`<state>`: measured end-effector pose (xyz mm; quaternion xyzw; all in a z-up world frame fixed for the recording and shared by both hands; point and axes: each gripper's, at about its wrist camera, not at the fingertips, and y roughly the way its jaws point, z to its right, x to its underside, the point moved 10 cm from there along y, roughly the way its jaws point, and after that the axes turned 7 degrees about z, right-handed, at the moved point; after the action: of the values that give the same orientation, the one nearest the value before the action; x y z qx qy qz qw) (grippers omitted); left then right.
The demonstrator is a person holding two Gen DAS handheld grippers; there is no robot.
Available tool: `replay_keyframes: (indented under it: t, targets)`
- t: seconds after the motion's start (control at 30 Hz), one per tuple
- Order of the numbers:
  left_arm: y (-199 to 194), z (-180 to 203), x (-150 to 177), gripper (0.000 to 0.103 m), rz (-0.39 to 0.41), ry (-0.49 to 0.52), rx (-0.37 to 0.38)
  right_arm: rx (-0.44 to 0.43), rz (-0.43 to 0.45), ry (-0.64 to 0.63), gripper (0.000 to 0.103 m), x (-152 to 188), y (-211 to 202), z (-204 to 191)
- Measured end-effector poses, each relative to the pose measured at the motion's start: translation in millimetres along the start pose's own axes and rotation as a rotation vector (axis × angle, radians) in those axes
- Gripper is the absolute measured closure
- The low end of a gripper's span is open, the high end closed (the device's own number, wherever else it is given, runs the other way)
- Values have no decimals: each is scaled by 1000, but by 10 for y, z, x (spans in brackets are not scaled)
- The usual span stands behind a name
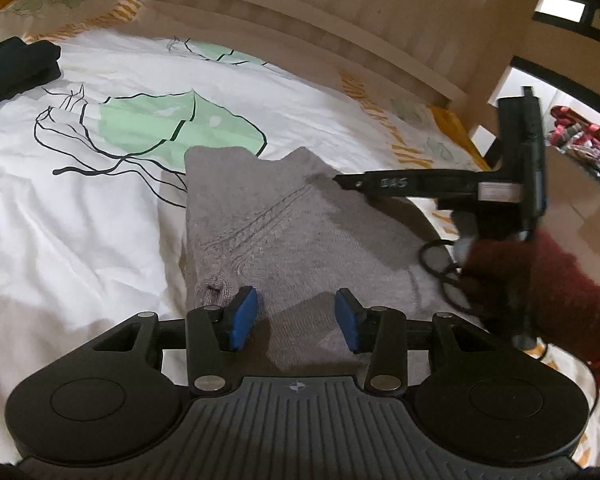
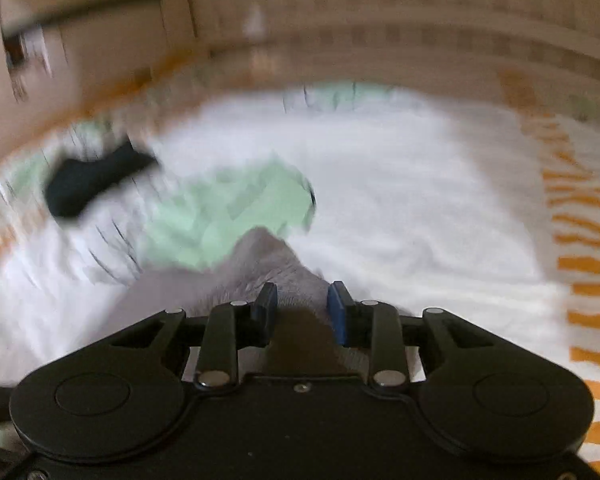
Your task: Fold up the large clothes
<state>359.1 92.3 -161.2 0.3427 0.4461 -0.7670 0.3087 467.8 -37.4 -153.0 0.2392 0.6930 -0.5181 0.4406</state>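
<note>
A grey knitted sweater (image 1: 284, 236) lies folded on the white bed cover, with a cable pattern down its middle. My left gripper (image 1: 296, 316) is open and hovers over the sweater's near edge, its blue pads on either side of a raised fold. The right gripper (image 1: 352, 182) shows from the side in the left wrist view, its tips above the sweater's far right part. In the blurred right wrist view my right gripper (image 2: 302, 312) is open with the grey sweater (image 2: 260, 264) between and beyond its blue pads.
A dark folded garment (image 1: 12, 68) lies at the far left of the bed; it also shows in the right wrist view (image 2: 92, 184). The white cover (image 1: 80, 200) has green leaf prints. A wooden headboard (image 1: 300, 20) runs behind. Colourful clothes (image 1: 580, 144) lie at the right.
</note>
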Motion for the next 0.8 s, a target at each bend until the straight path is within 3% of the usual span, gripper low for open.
replay_keyframes:
  t: [0.13,0.33,0.43,0.47,0.6,0.8]
  targets:
    - [-36,57,-35,42,32,-16,36,41,-19,-37,62,2,42,-67]
    - [-187,62,-214,32,134,-12,47,17,19,-22,60,-64,-43,-36]
    - [-199,-4,-271,31,142,-44,48,-55,91,72,30,-185,-228,55]
    - [-193,-21,-266,31,133,-52,47,-69,113,96,10,-204,-311,90]
    - [-129,-66,-237,31,90,-65,44,-120,149,227,7,-161,-612,361]
    - [-196,-70,-262,31,113,-56,35,-232,48,559,6,289,-668,811]
